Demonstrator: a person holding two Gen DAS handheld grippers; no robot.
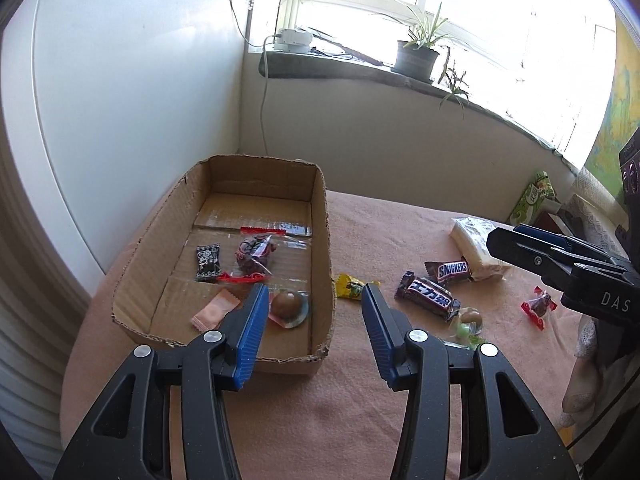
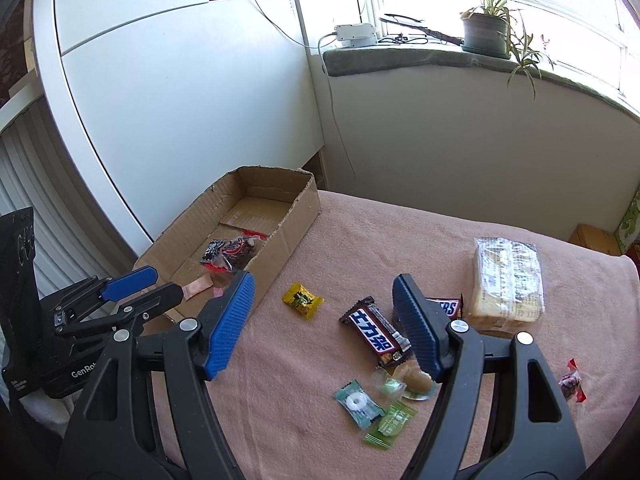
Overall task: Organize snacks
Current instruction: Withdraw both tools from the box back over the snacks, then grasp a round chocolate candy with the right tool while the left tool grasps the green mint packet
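A pink cloth (image 2: 400,240) is covering the bench, and a cardboard box (image 1: 324,240) is sitting open on its left part. Inside the box a clear bag of dark sweets (image 1: 256,254), a black packet (image 1: 208,262), a pink packet (image 1: 216,310) and a round brown sweet (image 1: 287,305) are lying on the bottom. To the right of the box, a wrapped loaf (image 2: 506,282) is resting on the cloth, touching a Snickers bar (image 1: 448,271). Just beside that, a second chocolate bar (image 2: 374,330) is lying at an angle, with a yellow sweet (image 2: 302,299) between it and the box. Nearer the right wrist camera, green sweets (image 2: 360,402) are clustered together, and a red sweet (image 1: 538,306) is lying well apart. The left gripper (image 1: 312,312) is hovering over the box's near right corner, fingers spread wide and empty. The right gripper (image 2: 322,320) is hanging above the chocolate bars, fingers wide and empty.
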